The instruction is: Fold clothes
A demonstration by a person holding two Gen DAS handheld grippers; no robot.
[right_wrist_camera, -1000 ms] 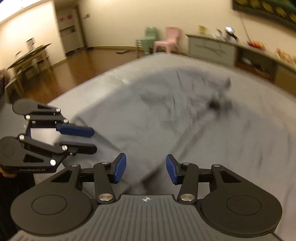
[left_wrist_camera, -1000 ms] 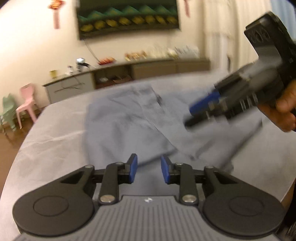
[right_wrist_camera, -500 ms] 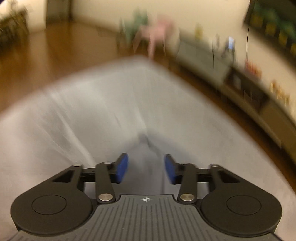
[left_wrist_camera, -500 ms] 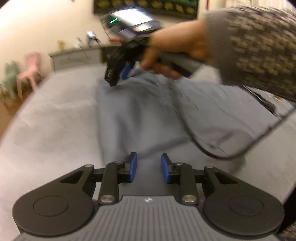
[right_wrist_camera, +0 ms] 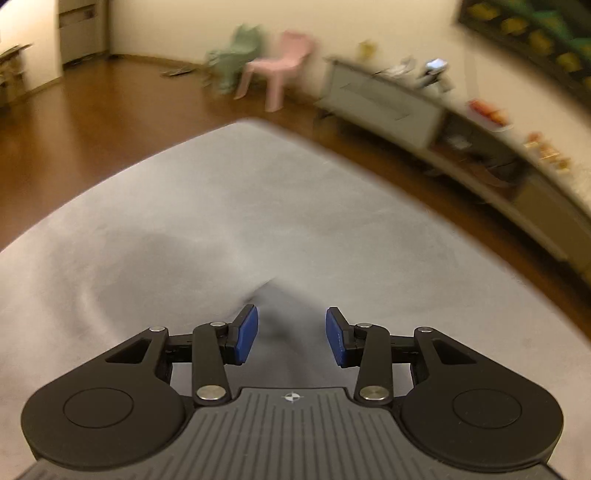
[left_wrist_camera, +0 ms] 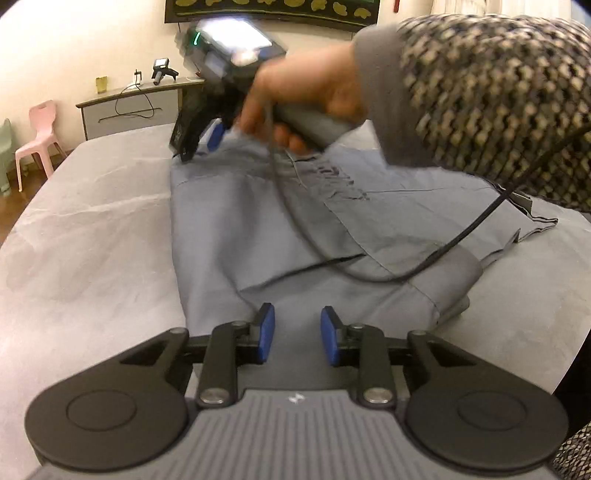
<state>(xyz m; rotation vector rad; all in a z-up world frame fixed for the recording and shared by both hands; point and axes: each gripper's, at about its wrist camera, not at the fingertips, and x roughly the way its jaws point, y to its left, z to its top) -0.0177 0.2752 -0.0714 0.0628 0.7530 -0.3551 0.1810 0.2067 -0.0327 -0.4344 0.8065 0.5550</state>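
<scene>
The limp, light blue-grey cotton garment [left_wrist_camera: 280, 229] lies spread on the grey-covered counter [left_wrist_camera: 92, 229], best pinched at corners or hems; both grippers' fingers [left_wrist_camera: 266, 328] [right_wrist_camera: 246, 334] are spread, empty.

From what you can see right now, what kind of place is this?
Probably a living room in a home. A long low cabinet stands against the wall under a dark wall picture, small pink and green plastic chairs stand on a wooden floor, and clothes lie on a grey cloth-covered surface.
</scene>
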